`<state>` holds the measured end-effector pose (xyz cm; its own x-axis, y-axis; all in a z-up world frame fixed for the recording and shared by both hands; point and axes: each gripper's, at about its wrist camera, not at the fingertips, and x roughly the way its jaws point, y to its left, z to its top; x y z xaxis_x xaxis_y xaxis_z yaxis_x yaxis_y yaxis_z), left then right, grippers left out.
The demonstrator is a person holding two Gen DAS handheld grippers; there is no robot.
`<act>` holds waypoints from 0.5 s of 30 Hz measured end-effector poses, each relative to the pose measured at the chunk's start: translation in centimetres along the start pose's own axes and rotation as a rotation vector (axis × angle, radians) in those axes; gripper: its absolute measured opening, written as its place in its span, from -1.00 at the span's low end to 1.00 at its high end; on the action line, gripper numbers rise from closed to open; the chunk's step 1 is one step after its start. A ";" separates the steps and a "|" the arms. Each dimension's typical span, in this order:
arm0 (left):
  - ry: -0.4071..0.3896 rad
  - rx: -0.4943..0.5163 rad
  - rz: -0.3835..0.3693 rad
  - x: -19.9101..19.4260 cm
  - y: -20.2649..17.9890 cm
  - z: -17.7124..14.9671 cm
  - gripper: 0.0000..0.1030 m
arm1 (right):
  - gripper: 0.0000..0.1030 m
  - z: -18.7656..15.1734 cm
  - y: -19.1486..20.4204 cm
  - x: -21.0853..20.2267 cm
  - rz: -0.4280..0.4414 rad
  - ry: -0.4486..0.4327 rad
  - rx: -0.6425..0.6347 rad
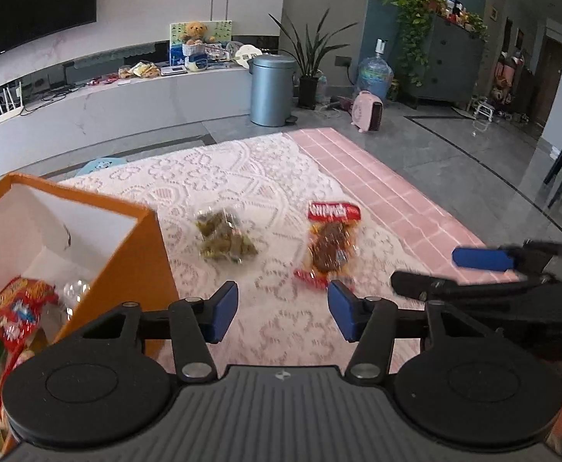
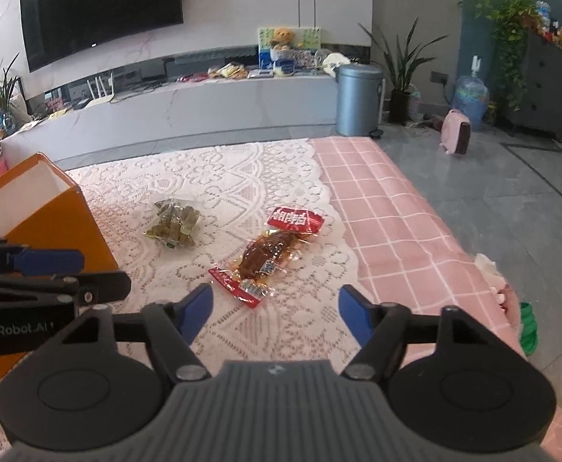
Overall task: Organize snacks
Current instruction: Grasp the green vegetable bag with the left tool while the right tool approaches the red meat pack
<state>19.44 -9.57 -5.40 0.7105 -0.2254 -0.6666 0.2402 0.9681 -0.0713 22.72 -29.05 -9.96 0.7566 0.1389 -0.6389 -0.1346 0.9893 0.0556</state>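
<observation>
the orange box (image 1: 138,246) at the left of the frame is already holding several snack packs (image 1: 11,308), while a red pack (image 1: 329,246) and a green pack (image 1: 225,240) are still lying mid-frame on the lace cloth (image 1: 242,169). the left gripper (image 1: 283,310) and right gripper (image 2: 275,313) are both hanging open and empty just short of them.

Daylit room, fairly bright, soft light w/ faint shadows. Glare on the grey floor (image 1: 485,131), prob. from a window off-frame right. Strong fisheye bend at edges, corners dark. Motion blur smears the snack packets (image 1: 331,246) in left view.
</observation>
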 end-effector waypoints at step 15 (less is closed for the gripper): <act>0.077 -0.147 0.124 6.8 1.2 4.1 0.22 | 0.34 0.9 -2.0 7.3 0.016 0.065 0.126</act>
<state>27.30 -10.36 -6.94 0.6746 -0.0997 -0.7314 0.0509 0.9948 -0.0887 29.07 -30.00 -14.06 0.7113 0.1558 -0.6854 -0.0617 0.9852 0.1599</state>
